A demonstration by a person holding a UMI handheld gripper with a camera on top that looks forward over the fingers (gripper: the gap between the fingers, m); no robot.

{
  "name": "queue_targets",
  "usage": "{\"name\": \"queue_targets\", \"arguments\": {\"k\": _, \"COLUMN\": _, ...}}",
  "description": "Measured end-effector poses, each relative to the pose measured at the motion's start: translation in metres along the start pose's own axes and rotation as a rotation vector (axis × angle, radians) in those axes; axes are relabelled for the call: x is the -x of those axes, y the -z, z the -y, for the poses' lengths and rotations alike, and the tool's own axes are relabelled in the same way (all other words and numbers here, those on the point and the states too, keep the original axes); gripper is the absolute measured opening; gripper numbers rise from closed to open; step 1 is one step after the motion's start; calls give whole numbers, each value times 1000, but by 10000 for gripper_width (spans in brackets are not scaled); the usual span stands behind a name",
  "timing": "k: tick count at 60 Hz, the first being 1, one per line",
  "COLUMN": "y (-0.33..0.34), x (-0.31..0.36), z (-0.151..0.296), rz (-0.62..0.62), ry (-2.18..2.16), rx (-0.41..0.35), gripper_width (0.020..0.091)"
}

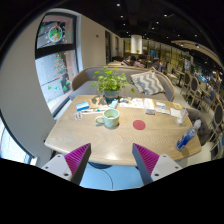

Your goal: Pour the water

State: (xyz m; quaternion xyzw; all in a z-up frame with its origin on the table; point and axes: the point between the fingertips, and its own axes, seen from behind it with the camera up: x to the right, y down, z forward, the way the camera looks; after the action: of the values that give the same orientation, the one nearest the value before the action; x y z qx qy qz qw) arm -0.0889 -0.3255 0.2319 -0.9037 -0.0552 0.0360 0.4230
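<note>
Your gripper (110, 160) hangs released, fingers spread and holding nothing, just short of the table's (105, 145) near edge. Bare tabletop lies ahead of them. Beyond stand one cup (111, 118), one red coaster (138, 125), one plant (111, 82). One bottle (189, 136) stands at the table's right edge.

A pale wooden table (110, 140) stands before a cushioned bench (150, 84), a window (53, 62) beside it, ceiling lights above.
</note>
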Motion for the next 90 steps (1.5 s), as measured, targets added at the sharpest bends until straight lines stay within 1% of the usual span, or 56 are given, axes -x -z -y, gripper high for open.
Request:
{"name": "queue_targets", "arguments": {"k": 3, "y": -4, "x": -9, "z": -3, "rz": -11, "ry": -6, "rx": -1, "gripper_width": 848}}
{"name": "queue_targets", "arguments": {"k": 8, "y": -4, "x": -57, "z": -15, "rz": -30, "ry": -15, "rx": -9, "gripper_width": 849}}
{"name": "queue_targets", "arguments": {"k": 9, "y": -6, "x": -32, "z": -7, "rz": -37, "ry": -23, "rx": -7, "gripper_width": 849}}
{"name": "queue_targets", "arguments": {"k": 11, "y": -8, "x": -83, "z": -24, "rz": -40, "ry": -27, "rx": -9, "gripper_width": 847}}
{"name": "queue_targets", "arguments": {"k": 20, "y": -16, "x": -181, "z": -64, "rz": -85, "ry": -56, "rx": -3, "gripper_width": 848}}
{"name": "queue_targets", "arguments": {"k": 31, "y": -38, "x": -307, "z": -105, "rz": -159, "ry": -64, "rx": -14, "gripper_width": 846}}
{"name": "queue_targets", "arguments": {"k": 35, "y": -53, "x": -345, "z": -103, "rz": -152, "ry": -68, "rx": -66, "gripper_width": 848}}
{"name": "queue_targets", "arguments": {"k": 39, "y": -74, "x": -383, "z": -107, "rz": -172, "ry": -74, "rx": -62, "gripper_width": 847}}
{"name": "queue_targets", "arguments": {"k": 44, "y": -100, "x": -415, "z": -100, "rz": -179, "ry": -94, "rx": -80, "gripper_width": 848}}
{"name": "queue_targets", "arguments": {"k": 53, "y": -144, "x": -442, "z": -77, "rz": -177, "ry": -120, "rx": -124, "gripper_width": 844}}
{"name": "queue_targets", "arguments": {"k": 57, "y": -161, "x": -446, "z": -69, "rz": -174, "ry": -127, "rx": -140, "gripper_width": 806}}
{"name": "queue_targets", "arguments": {"k": 60, "y": -172, "x": -448, "z": -64, "rz": -181, "ry": -126, "rx": -148, "gripper_width": 749}}
{"name": "queue_targets", "arguments": {"k": 63, "y": -178, "x": -452, "z": -61, "rz": -189, "ry": -131, "rx": -156, "gripper_width": 651}}
{"name": "queue_targets", "arguments": {"k": 66, "y": -184, "x": -455, "z": -54, "rz": -198, "ry": -135, "rx": -173, "gripper_width": 519}}
{"name": "queue_targets", "arguments": {"k": 68, "y": -183, "x": -454, "z": -54, "rz": -214, "ry": -137, "rx": -173, "gripper_width": 510}}
{"name": "queue_targets", "arguments": {"k": 71, "y": -184, "x": -453, "z": -53, "rz": -217, "ry": -132, "rx": -177, "gripper_width": 480}}
{"name": "queue_targets", "arguments": {"k": 76, "y": -187, "x": -452, "z": -52, "rz": -217, "ry": -113, "rx": -179, "gripper_width": 402}}
{"name": "queue_targets", "arguments": {"k": 80, "y": -186, "x": -453, "z": -52, "rz": -228, "ry": -118, "rx": -174, "gripper_width": 373}}
{"name": "queue_targets", "arguments": {"k": 82, "y": -186, "x": -454, "z": -52, "rz": -236, "ry": -114, "rx": -170, "gripper_width": 347}}
{"name": "queue_targets", "arguments": {"k": 90, "y": -188, "x": -451, "z": -46, "rz": -303, "ry": -50, "rx": -142, "gripper_width": 347}}
